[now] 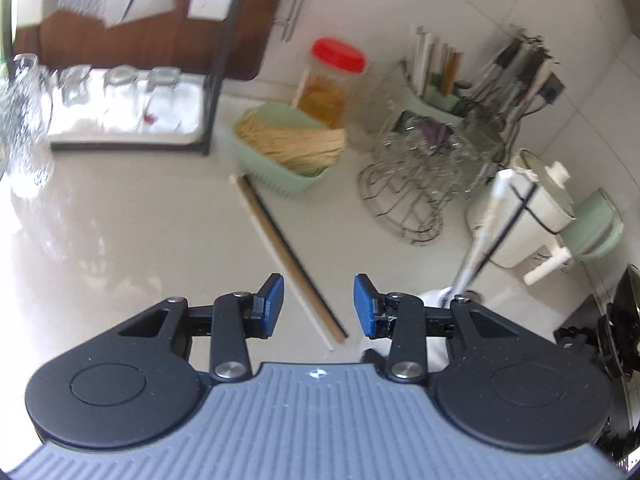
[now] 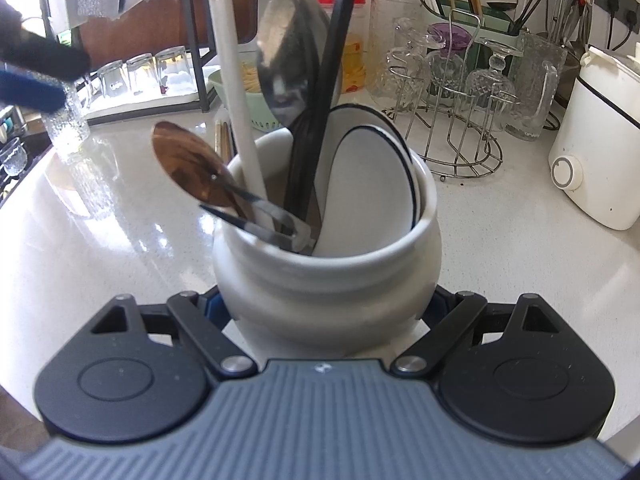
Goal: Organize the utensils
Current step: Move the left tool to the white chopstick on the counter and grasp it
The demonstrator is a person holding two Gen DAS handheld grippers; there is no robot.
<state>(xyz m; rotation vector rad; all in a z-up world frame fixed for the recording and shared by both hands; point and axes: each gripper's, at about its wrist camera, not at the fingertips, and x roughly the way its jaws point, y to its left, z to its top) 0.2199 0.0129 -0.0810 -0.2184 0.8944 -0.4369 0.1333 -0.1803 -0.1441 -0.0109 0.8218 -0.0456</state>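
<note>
I see the pale glossy table [image 1: 120, 220] filling both views, with a wall of clutter at its far side: a glass rack [image 1: 120, 108], a green basket of sticks [image 1: 288, 148], a red-lidded jar [image 1: 332, 80] and a wire glass stand [image 2: 460, 120]. My right gripper [image 2: 326, 304] clamps its jaws on the base of the white ceramic utensil crock [image 2: 328, 256], which already holds spoons, a ladle and a white handle. My left gripper [image 1: 319, 306] has its jaws apart and empty, above the near end of the chopsticks [image 1: 288, 256]. They lie flat on the table, long axis running away from the jaws and up-left toward the basket. The left hand is plainly the nearer one; I judge the next move is to lower and close across those near tips.
</note>
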